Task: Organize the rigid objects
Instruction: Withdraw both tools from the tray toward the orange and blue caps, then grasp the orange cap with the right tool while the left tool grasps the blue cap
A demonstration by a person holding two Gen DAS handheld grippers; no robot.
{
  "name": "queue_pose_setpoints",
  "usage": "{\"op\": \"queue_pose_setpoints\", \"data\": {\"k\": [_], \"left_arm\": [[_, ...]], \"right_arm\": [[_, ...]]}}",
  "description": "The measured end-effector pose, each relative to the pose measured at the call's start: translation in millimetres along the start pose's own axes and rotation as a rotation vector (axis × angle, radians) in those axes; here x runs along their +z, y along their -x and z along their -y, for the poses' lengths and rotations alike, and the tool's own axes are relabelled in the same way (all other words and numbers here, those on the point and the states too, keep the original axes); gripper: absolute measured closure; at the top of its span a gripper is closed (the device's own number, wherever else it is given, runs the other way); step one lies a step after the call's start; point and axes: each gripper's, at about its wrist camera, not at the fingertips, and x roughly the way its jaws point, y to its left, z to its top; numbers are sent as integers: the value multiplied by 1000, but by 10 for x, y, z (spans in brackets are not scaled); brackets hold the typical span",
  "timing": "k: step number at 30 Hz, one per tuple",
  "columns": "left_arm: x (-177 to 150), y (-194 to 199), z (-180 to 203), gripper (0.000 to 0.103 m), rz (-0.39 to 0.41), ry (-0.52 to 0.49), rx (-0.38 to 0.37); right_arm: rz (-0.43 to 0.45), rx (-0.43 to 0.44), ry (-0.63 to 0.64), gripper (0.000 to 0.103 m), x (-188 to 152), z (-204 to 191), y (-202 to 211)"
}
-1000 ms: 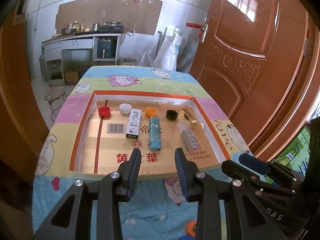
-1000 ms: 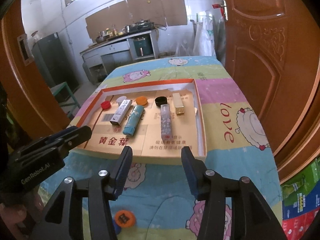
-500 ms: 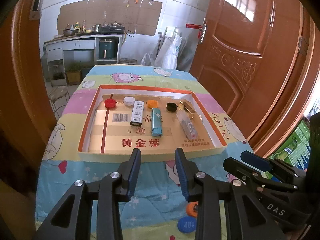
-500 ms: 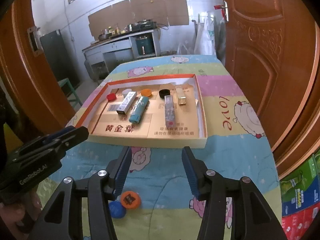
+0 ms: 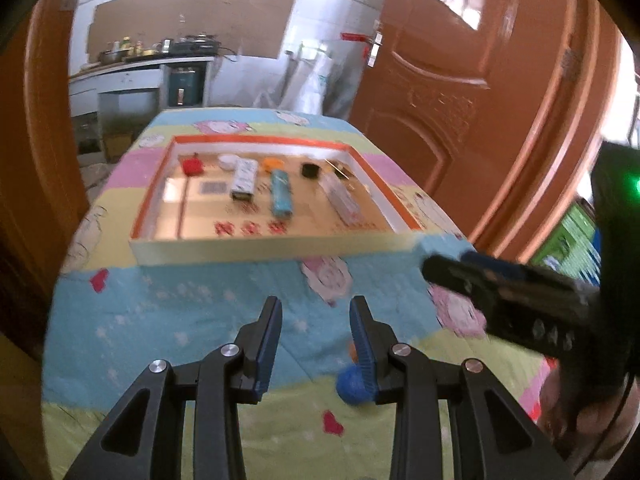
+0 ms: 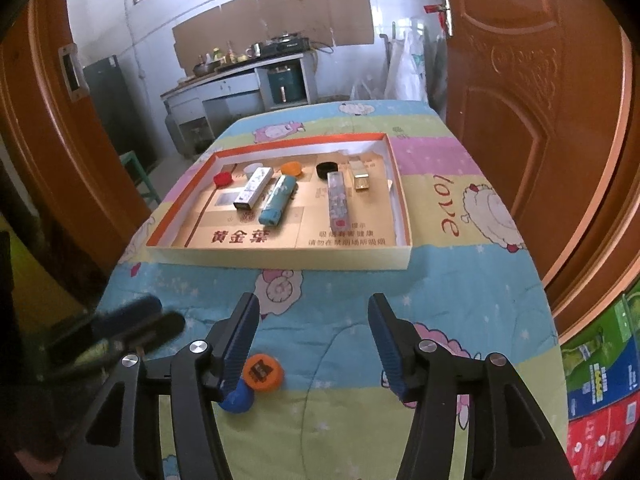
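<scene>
A shallow cardboard tray point(image 6: 280, 258) with an orange rim lies on the table; it also shows in the left wrist view point(image 5: 272, 246). In it lie a red cap point(image 6: 222, 179), a white cap point(image 6: 252, 169), an orange cap point(image 6: 291, 168), a black cap point(image 6: 326, 169), a white box point(image 6: 253, 187), a teal box point(image 6: 278, 199), a clear box point(image 6: 338, 200) and a gold box point(image 6: 361, 178). An orange cap point(image 6: 263, 372) and a blue cap point(image 6: 239, 398) lie on the cloth by my right gripper's left finger. My right gripper point(image 6: 314, 340) is open and empty. My left gripper point(image 5: 316, 330) is open and empty, the blue cap point(image 5: 352, 386) beside its right finger.
The table carries a cartoon-print cloth point(image 6: 460, 280). A brown door point(image 6: 540, 100) stands close on the right. Colourful cartons point(image 6: 600, 396) sit on the floor at the right. A kitchen counter point(image 6: 240, 80) is at the back.
Both grippers have pulled back from the tray toward the table's near end. The orange and blue caps on the cloth have come into view near the fingers.
</scene>
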Motion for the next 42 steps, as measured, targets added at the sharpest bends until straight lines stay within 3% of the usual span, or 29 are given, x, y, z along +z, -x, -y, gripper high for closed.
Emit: {"op": "queue_pose_setpoints", "data": {"k": [8,12,20,23,27,33,38,40,42], "left_arm": [[-425,-126,310,68,-60,-145,-86],[-517,-205,368,64,-64,-183,-63],[-506,-317,270,60,-87,-150,-56],[-497,-307,246,72,-81,-148,-43],[-488,-234,164,73,-51,-129,-29],[-376,-35,-118,72,14,-39,43],[-322,40,-306,72,26,2,94],[-317,48,-345,72,26,14,99],[-323,55,-363,72,26,19,101]], "right_arm": [[-9,-12,-21,45,-83,71,32],[-13,-12,-24,45,-108,80,27],[-26,-15,-25,45,-136,95,-22],[-44,-10,-25,45,-164,89,-71],[-58,6,-6,45,-207,62,-98],[-113,90,132,45,-369,-217,-208],[-156,38,201,45,-493,-387,-433],[-165,23,214,49,-525,-410,-495],[-147,-22,241,71,-538,-438,-505]]}}
